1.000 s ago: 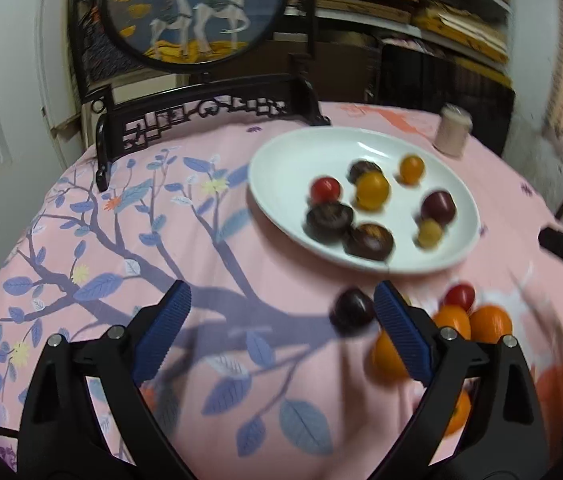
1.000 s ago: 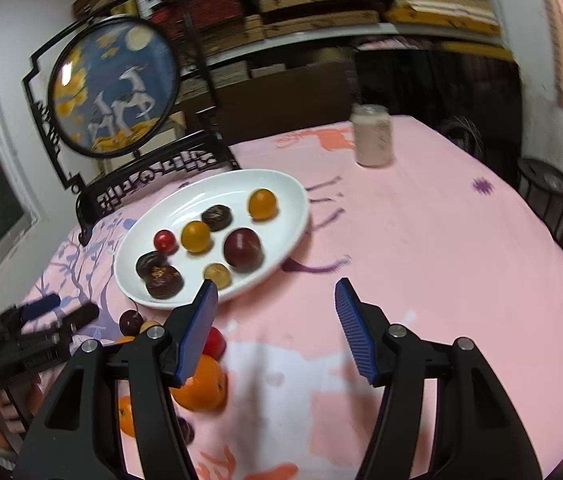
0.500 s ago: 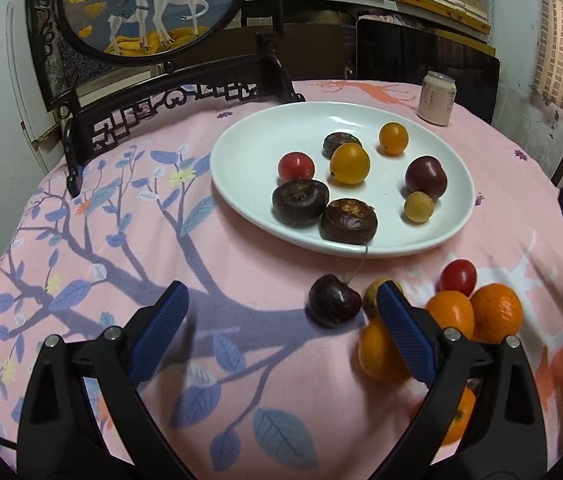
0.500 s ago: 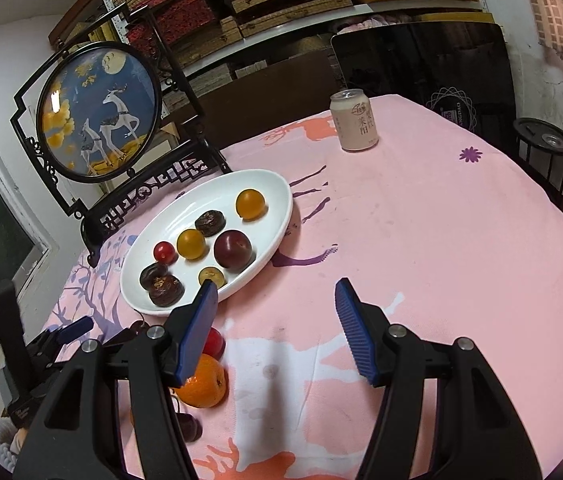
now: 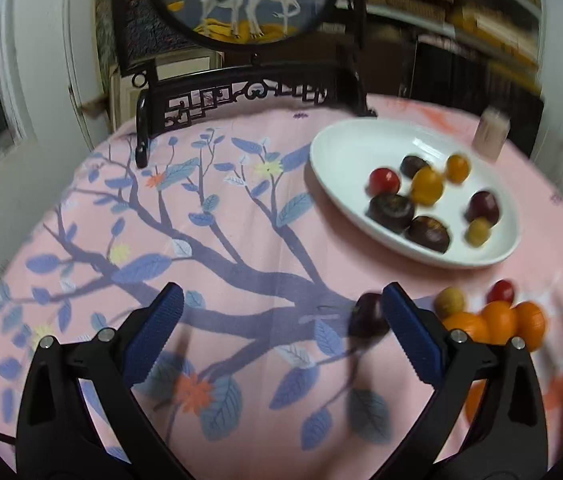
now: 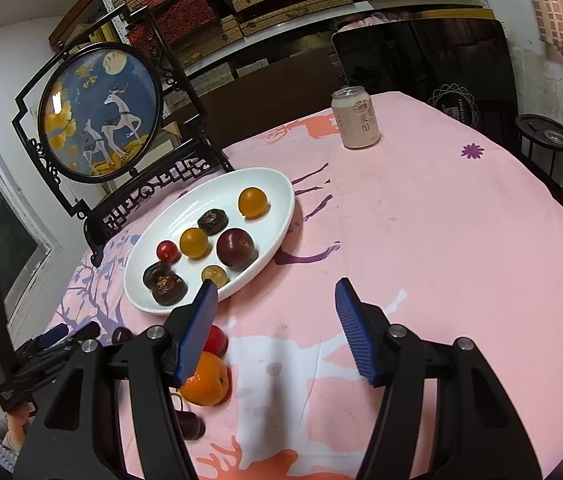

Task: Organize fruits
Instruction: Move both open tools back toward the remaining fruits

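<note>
The left gripper (image 5: pixel 279 326) hung low over the pink tablecloth (image 5: pixel 209 240), its jaws spread wide and holding nothing. A dark cherry (image 5: pixel 367 314) lay just inside its right-hand finger, close to the pad, though whether the two touched could not be told through the motion blur. Past that finger sat the loose pile still waiting on the cloth: a small yellowish fruit (image 5: pixel 449 302), a red cherry tomato (image 5: pixel 501 291) and a cluster of oranges (image 5: pixel 497 320), all touching or nearly so.

Further back and to the right stood the white plate (image 5: pixel 345 152), which already carried about eight pieces: dark round fruits, two orange ones, a red one, a plum and a pale yellow one. In the right wrist view the same plate (image 6: pixel 265 184) showed sharply, with one orange (image 6: pixel 205 378) and another dark fruit (image 6: pixel 191 424) on the cloth below it, partly hidden behind the near finger.

The right gripper (image 6: pixel 277 334) hovered over bare cloth to the right of the plate, jaws likewise wide apart and empty. A drink can (image 6: pixel 355 118) stood well off at the far side of the table.

By my reckoning the job was roughly half done: a good share sat on the plate, while the cherry, tomato, small yellow fruit and the oranges remained to be gathered, the cherry looking the likeliest next pick
</note>
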`<control>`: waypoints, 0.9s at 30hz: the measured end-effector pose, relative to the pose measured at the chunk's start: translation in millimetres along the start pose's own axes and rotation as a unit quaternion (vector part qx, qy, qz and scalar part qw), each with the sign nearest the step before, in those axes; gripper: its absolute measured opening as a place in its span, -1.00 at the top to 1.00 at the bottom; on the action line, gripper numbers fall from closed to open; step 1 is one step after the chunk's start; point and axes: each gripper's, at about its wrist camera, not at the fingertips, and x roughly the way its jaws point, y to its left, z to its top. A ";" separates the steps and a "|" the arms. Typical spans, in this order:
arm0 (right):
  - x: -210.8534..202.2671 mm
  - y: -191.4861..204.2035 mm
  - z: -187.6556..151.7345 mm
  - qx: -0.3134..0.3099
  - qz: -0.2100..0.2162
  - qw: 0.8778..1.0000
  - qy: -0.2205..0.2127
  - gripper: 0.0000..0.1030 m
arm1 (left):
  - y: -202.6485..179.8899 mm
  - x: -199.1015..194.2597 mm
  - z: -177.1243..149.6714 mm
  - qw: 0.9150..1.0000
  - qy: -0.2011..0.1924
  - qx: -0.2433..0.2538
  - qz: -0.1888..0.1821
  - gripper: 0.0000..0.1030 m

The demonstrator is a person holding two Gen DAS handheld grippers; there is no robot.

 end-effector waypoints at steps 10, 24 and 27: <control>2.7 0.5 0.2 -0.003 -0.002 1.000 0.005 -0.19 | -48.0 -0.8 -19.4 0.994 -0.008 0.109 0.008 -0.96; 4.6 1.8 -2.0 -0.011 -0.005 1.000 0.011 -0.19 | -45.8 24.6 -16.2 0.992 0.041 0.091 -0.071 -0.22; 7.3 4.5 -3.5 -0.017 -0.004 1.000 0.017 -0.19 | -49.2 25.7 -17.7 0.991 0.047 0.100 -0.076 0.26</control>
